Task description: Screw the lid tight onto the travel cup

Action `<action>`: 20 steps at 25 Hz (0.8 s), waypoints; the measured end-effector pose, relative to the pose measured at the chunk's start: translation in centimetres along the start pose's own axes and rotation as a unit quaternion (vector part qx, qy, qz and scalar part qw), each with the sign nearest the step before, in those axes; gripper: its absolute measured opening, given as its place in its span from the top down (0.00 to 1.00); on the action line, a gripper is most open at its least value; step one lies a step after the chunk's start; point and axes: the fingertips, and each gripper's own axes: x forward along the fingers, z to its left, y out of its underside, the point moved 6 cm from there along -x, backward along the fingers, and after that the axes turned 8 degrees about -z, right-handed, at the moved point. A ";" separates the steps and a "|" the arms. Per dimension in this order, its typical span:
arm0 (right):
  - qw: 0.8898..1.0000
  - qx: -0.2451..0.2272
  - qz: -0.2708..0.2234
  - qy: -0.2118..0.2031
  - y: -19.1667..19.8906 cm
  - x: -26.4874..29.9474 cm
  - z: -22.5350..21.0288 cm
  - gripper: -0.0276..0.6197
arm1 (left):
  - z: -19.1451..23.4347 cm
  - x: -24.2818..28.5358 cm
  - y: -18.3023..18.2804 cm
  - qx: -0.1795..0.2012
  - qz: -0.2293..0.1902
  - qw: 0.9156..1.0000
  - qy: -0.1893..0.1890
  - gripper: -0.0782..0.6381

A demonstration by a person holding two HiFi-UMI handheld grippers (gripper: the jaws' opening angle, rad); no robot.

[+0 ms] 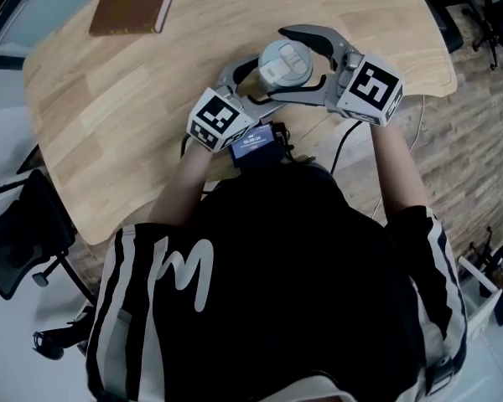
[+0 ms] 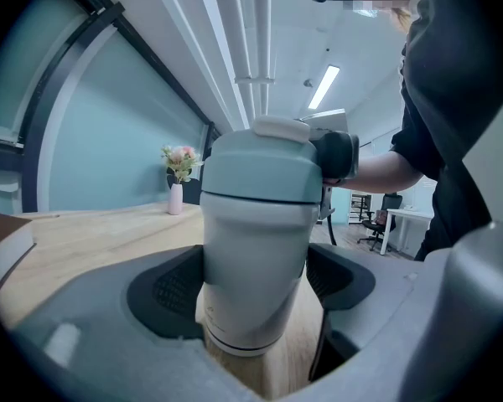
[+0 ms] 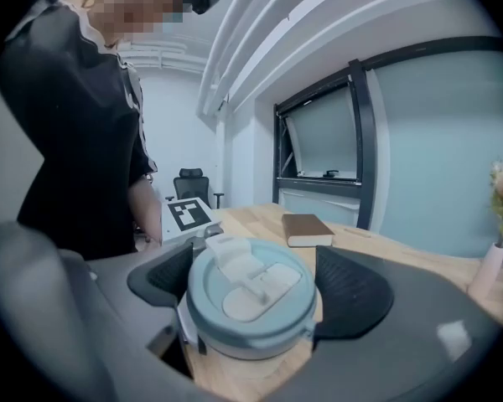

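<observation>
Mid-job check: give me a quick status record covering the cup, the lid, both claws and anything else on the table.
cup: travel cup upright on the wooden table
lid: lid sits on top; tightness cannot be told
left: left claw shut on the cup's body, a pad on each side
right: right claw spread wide around the lid, pads beside its rim; firm contact unclear
other: brown book lying flat, far left on the table

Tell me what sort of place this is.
Most likely an office or meeting room: a big wooden table, swivel chairs beside it, a glass partition wall and a ceiling strip light.
</observation>
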 end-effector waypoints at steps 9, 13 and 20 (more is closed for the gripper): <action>0.993 0.020 0.010 0.118 0.3 0.0 0.6 0.26 | 0.0 0.0 0.1 0.000 0.000 1.000 -0.003 0.35; 0.987 0.028 0.007 0.160 0.3 0.0 0.8 0.26 | -0.1 0.0 0.0 0.001 0.001 1.000 -0.006 0.35; 0.973 0.041 0.000 0.228 0.4 0.1 1.0 0.26 | 0.0 0.1 0.1 0.000 0.004 1.000 -0.010 0.35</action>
